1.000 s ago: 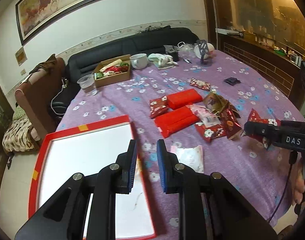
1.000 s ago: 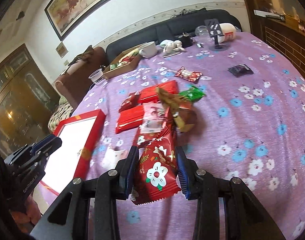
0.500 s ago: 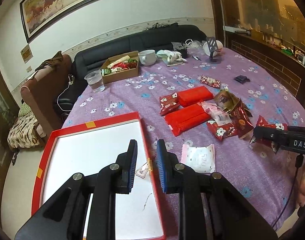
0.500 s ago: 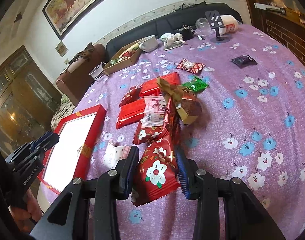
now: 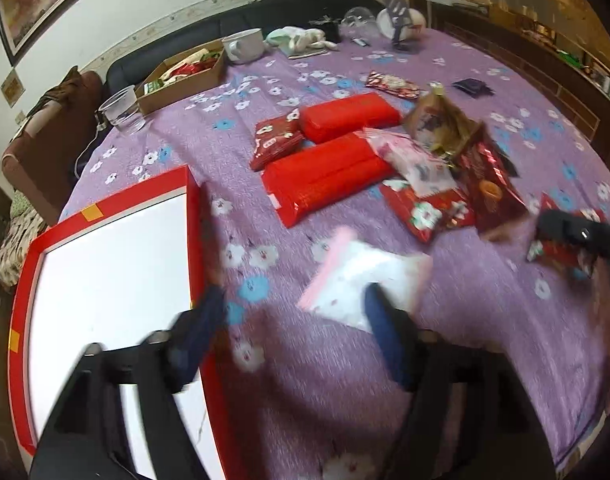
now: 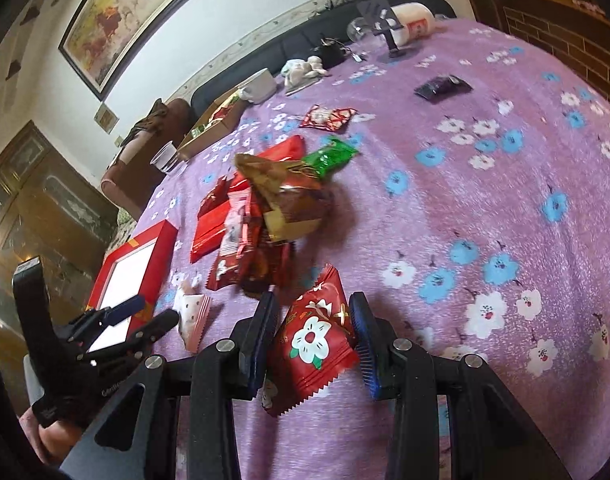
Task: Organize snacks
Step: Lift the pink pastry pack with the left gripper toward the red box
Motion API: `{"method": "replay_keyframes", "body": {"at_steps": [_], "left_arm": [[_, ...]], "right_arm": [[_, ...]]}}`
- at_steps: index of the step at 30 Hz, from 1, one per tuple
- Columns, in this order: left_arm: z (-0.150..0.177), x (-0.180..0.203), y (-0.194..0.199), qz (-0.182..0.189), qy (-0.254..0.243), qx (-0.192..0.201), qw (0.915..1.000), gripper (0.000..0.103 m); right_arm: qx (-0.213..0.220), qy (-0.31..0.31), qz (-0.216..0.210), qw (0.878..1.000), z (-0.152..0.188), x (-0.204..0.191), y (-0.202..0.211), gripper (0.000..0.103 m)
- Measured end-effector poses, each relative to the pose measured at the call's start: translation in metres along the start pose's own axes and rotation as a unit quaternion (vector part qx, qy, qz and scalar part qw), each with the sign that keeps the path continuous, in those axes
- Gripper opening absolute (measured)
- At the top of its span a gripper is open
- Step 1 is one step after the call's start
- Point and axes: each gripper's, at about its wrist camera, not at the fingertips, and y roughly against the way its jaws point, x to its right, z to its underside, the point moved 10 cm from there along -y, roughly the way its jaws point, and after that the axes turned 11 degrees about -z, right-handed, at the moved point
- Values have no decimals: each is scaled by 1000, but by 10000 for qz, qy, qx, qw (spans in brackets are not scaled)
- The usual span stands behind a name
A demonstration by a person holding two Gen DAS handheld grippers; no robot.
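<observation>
Snacks (image 5: 385,168) heaped at frame centre on the purple tabletop (image 5: 485,340); the right gripper (image 6: 311,336) clamps a red flowered packet (image 6: 313,336), seemingly bound for the red tray (image 5: 105,280), while the left gripper (image 5: 293,332) spreads its empty jaws toward a white packet (image 5: 369,276)

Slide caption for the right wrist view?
Right hand-held gripper grips a red flower-print snack packet above the purple floral tablecloth.
</observation>
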Motion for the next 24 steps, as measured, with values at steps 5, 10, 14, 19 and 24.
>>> {"method": "replay_keyframes", "body": {"at_steps": [5,10,14,19,24], "left_arm": [[-1,11,11,599,180,-93,9980,76],[-1,28,6,696,27,-227,9973,77],[0,42,-4,777,13,-345,9964,77],[-2,51,-8,963,21,-253,9950,77],[-5,47,-7,977,36,-90,9952,59]], "right_arm": [[-30,-98,-50,9999,1,11,-3,39],[-10,-120,-110,9999,1,14,-7,39],[-64,54,-15,10000,2,11,-10,41],[-207,194,-62,9996,7,9,-9,41],[-281,257,-26,9993,9,9,-6,40]]}}
